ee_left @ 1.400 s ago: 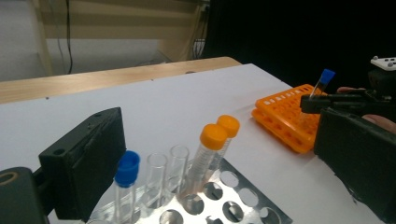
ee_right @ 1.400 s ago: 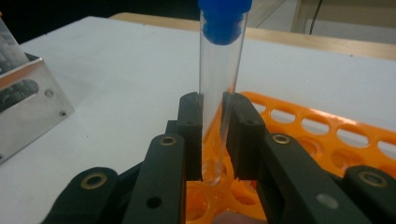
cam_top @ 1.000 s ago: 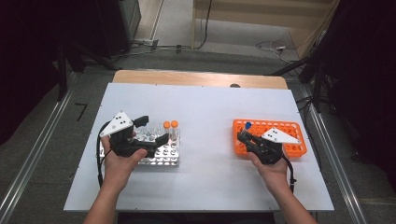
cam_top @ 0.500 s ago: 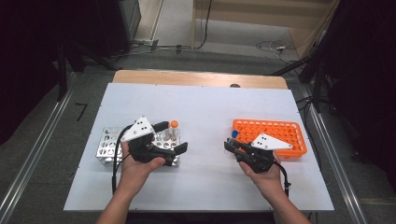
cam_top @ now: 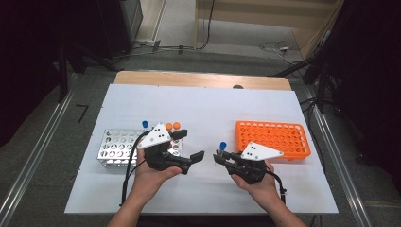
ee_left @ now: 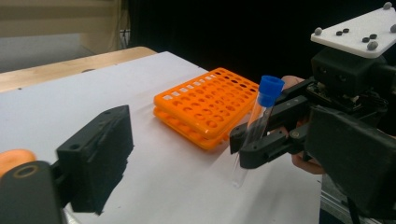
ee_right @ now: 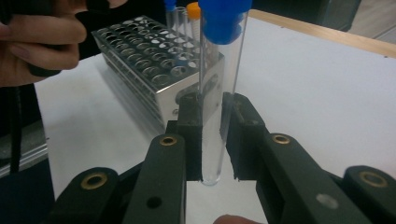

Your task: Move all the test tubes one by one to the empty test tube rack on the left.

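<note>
My right gripper (cam_top: 220, 157) is shut on a clear, blue-capped tube (cam_top: 221, 148) and holds it upright over the white table, left of the orange rack (cam_top: 283, 137). In the right gripper view the pads (ee_right: 190, 133) press on the tube (ee_right: 214, 116) low on its glass. My left gripper (cam_top: 188, 145) is open just right of the metal rack (cam_top: 113, 147); its jaws have just been closing a little, with nothing between them. In the left gripper view one finger (ee_left: 99, 156) shows, and the held tube (ee_left: 262, 116) stands ahead of it.
The metal rack holds a blue-capped tube (cam_top: 144, 124) and two orange-capped tubes (cam_top: 172, 126) at its right end. The orange rack (ee_left: 205, 105) lies flat with bare holes. A wooden strip (cam_top: 203, 79) borders the table's far edge. Dark floor and rails surround the table.
Both hands have moved towards the middle of the table. The left gripper left the metal rack and went right. The right gripper carried the tube left, away from the orange rack.
</note>
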Motion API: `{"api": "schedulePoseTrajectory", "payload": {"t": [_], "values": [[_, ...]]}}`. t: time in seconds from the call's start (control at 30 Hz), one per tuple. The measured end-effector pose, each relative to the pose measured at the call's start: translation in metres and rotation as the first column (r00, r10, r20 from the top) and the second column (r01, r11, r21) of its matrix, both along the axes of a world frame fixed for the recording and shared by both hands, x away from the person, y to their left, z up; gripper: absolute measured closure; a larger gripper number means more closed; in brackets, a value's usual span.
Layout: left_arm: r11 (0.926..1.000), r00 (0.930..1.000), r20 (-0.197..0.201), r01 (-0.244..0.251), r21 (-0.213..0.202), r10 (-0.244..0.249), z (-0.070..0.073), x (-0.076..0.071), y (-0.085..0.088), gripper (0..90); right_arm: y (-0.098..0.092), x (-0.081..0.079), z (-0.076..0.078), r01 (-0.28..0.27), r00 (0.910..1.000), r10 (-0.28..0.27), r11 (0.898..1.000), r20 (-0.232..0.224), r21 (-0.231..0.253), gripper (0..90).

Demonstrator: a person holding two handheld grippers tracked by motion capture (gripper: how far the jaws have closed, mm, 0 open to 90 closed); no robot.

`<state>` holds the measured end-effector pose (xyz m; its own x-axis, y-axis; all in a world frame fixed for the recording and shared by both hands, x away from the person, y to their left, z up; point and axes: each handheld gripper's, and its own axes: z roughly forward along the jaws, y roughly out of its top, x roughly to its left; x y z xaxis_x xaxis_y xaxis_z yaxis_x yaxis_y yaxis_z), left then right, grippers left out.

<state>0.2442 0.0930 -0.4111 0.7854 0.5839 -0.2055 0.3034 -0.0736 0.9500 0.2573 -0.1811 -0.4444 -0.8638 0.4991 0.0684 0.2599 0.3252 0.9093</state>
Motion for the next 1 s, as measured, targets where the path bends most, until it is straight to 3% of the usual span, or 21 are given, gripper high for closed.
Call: {"api": "schedulePoseTrajectory", "payload": {"t": [0.13,0.33,0.6,0.87,1.0], "values": [[0.9998,0.9999,0.003,0.015,0.013,-0.015,-0.002,-0.002,-0.008,19.3,0.004,-0.004,0.001,-0.021,0.9998,0.021,1.0,0.001,-0.002,74.8],[0.9958,0.9959,0.005,0.09,0.017,-0.09,-0.005,-0.004,-0.019,36.1,0.01,-0.009,0.001,-0.053,0.9986,0.053,0.999,0.003,-0.006,74.8],[0.9906,0.9909,0.013,0.134,0.029,-0.134,-0.008,-0.007,-0.028,56.3,0.014,-0.013,0.002,-0.084,0.9965,0.084,0.996,0.002,-0.01,74.8],[0.9856,0.9857,0.018,0.167,0.028,-0.167,-0.008,-0.007,-0.029,71.5,0.016,-0.013,0.001,-0.095,0.9954,0.095,0.995,-0.01,-0.012,74.8],[0.9843,0.9843,0.022,0.175,0.024,-0.175,-0.008,-0.007,-0.029,74.2,0.016,-0.013,0.001,-0.103,0.9946,0.103,0.995,-0.013,-0.007,74.8]]}}
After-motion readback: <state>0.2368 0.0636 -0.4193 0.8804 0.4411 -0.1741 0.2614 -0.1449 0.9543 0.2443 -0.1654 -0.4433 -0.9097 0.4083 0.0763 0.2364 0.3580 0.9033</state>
